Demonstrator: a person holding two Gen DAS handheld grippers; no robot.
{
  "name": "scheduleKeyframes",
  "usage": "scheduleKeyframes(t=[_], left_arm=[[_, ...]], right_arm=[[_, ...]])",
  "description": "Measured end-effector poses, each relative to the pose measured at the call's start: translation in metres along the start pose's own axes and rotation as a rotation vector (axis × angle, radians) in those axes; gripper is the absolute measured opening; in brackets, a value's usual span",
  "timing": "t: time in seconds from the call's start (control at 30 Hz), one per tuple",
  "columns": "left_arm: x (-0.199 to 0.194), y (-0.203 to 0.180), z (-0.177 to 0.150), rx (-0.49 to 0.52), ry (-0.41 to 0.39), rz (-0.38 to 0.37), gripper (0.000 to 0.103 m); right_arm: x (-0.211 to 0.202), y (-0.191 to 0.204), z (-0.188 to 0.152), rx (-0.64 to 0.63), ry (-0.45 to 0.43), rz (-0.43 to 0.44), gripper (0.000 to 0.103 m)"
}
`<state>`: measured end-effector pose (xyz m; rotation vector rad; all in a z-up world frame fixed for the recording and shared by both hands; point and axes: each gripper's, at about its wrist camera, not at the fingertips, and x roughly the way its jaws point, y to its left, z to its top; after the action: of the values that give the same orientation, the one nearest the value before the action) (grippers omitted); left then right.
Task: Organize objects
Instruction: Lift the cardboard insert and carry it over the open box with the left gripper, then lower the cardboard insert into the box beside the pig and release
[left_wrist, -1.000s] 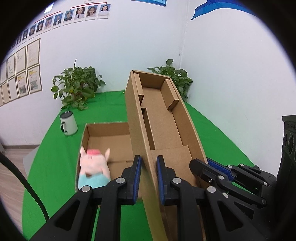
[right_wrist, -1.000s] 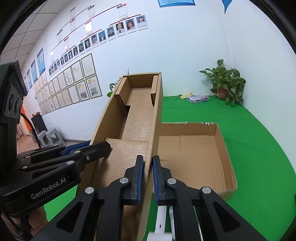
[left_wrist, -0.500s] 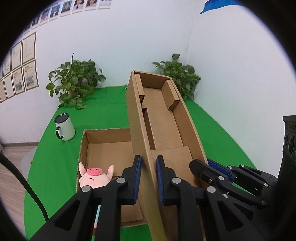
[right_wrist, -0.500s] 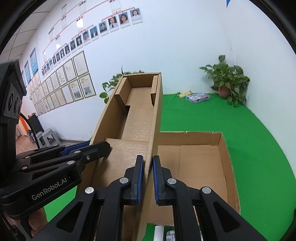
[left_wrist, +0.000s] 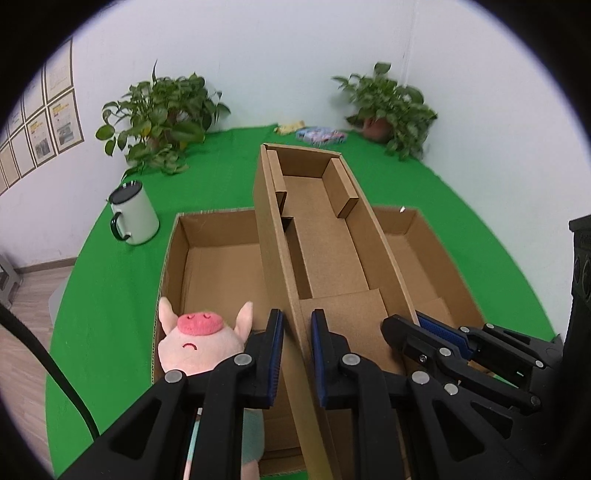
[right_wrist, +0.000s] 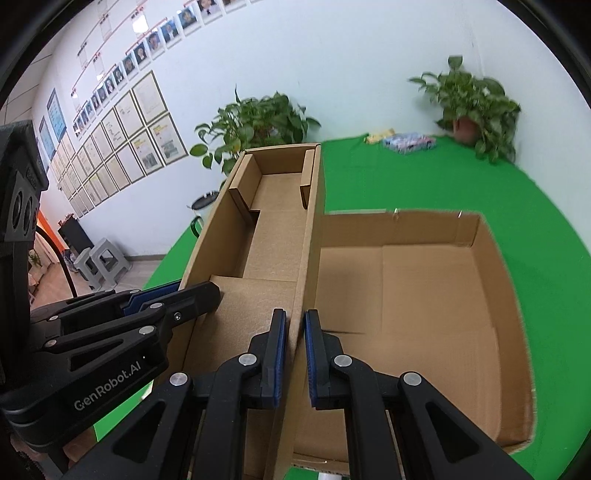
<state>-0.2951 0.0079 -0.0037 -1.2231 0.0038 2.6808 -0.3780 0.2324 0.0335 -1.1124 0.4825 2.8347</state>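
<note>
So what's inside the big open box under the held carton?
Inside the big open box, a pink pig plush sits at the near left corner. The rest of the visible floor is bare cardboard. The narrow carton, held by both grippers, hides the middle strip.

I see a white mug (left_wrist: 133, 216) with a dark rim standing on the green cloth (left_wrist: 110, 280) at the left, a leafy potted plant (left_wrist: 162, 114) beyond it by the far wall, and a second plant (left_wrist: 391, 107) in the far right corner; framed papers (right_wrist: 122, 155) line the left wall above two grey stools (right_wrist: 99, 264)
</note>
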Motion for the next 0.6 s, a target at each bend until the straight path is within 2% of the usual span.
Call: scheduleKeyframes(t=[0.3, 0.5, 0.6], left_arm=[[0.054, 0.005, -0.015, 0.017, 0.125, 0.059, 0.013], [0.089, 0.018, -0.030, -0.022, 0.234, 0.067, 0.011], [0.089, 0.016, -0.034, -0.008, 0.221, 0.083, 0.013]], right_arm=[[0.075, -0.027, -0.036, 0.052, 0.079, 0.017, 0.008], [0.114, -0.037, -0.058, 0.097, 0.158, 0.018, 0.008], [0.132, -0.039, -0.069, 0.111, 0.199, 0.013, 0.007]])
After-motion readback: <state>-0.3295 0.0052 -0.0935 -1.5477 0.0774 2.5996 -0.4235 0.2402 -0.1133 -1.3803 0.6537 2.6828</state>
